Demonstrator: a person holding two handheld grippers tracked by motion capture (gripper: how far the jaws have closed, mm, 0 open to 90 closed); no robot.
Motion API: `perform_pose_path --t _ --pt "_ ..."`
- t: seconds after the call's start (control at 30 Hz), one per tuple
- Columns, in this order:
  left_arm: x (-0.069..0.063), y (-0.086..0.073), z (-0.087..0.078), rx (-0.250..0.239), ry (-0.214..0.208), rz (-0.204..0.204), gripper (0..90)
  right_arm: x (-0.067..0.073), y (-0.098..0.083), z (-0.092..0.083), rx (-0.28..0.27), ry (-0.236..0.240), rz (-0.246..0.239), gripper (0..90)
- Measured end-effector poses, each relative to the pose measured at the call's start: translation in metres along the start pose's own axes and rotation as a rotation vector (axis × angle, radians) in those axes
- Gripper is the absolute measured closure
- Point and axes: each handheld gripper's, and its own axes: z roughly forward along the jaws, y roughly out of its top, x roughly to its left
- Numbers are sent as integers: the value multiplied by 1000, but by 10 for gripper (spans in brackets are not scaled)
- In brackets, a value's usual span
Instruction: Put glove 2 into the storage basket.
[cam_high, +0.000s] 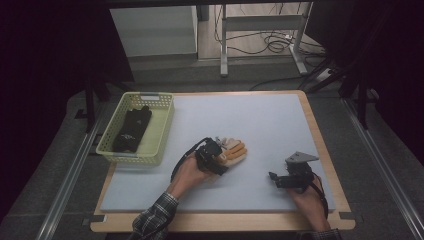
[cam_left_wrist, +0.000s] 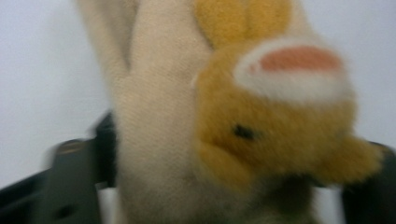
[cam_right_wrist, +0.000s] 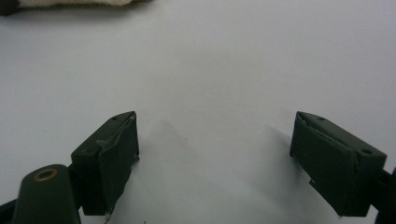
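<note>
High view: 2 gloves (cam_high: 233, 150), 1 basket (cam_high: 162, 131).

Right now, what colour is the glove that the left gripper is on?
Cream and orange-tan glove; the left gripper view shows it best.

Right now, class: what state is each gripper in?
Left gripper: closed around the tan-and-orange plush glove, its jaws on either side of it.
Right gripper: open, nothing between its jaws, over the white mat.
</note>
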Motion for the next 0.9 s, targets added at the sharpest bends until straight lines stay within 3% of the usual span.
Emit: perform_pose_path --t 0.1,0.27,0.4,0.9 --pt "1 0 -2 4 6 -24 503 0 0 0 0 -1 0 152" --pt "3 -1 -4 0 -6 -61 614 0 0 0 0 -1 0 152" --pt "7 -1 -7 -6 -34 -89 637 0 0 0 0 0 0 152" --pt "22 9 -49 -31 41 -135 630 0 0 0 0 1 -1 152"
